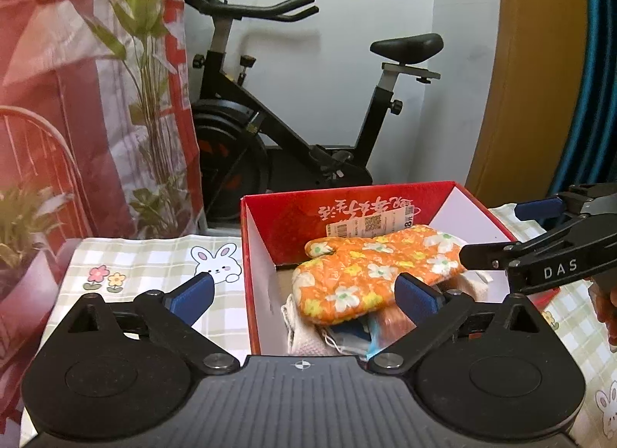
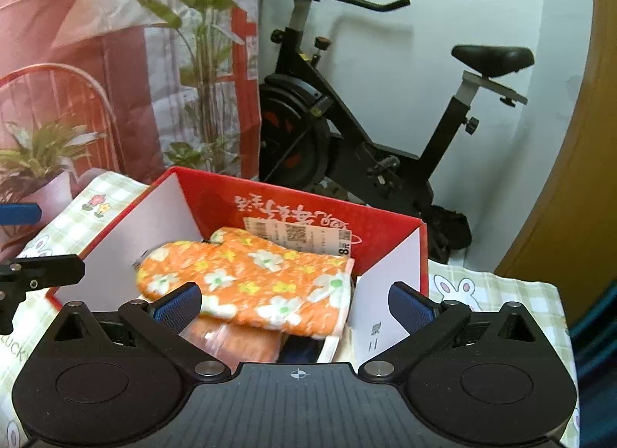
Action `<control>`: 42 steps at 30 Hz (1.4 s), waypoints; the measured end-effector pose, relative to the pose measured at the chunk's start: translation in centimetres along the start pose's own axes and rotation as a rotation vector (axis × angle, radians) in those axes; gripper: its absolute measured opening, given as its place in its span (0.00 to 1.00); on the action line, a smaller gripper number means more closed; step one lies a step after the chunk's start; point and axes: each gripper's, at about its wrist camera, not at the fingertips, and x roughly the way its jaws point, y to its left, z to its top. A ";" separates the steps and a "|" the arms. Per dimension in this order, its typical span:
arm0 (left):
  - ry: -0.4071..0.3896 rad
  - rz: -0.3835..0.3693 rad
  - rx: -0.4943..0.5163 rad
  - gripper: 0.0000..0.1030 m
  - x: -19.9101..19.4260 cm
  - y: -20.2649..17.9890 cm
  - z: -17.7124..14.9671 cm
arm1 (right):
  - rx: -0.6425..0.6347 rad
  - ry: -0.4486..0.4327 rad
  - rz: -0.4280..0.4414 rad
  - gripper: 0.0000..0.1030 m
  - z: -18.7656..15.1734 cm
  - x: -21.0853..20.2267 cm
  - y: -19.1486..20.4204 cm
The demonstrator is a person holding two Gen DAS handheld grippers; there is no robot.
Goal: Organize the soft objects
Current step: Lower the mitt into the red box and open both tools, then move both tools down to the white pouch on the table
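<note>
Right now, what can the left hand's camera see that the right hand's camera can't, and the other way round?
Only the left wrist view shows the right gripper's lettered body and a bunny print left of the red box. Only the right wrist view shows a potted plant and the box's white flap. Both show the orange flowered oven mitt lying in the box, an exercise bike, and open, empty jaws.

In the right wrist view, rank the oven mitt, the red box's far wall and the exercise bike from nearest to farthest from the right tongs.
1. Oven mitt, just ahead, atop the box's contents.
2. Red box's far wall, behind the mitt.
3. Exercise bike, on the floor beyond the table.
</note>
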 end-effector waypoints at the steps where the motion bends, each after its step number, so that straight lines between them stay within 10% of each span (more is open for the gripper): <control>1: -0.004 0.004 0.003 1.00 -0.4 -0.2 -0.2 | -0.002 -0.007 0.005 1.00 -0.3 -0.6 0.3; 30: 0.017 -0.029 0.044 0.97 -3.2 -2.1 -9.9 | 0.073 -0.039 0.061 0.99 -13.3 -2.9 4.0; 42: 0.162 -0.186 -0.057 0.52 0.9 -1.1 -12.3 | 0.098 0.050 0.133 0.79 -16.9 0.0 4.6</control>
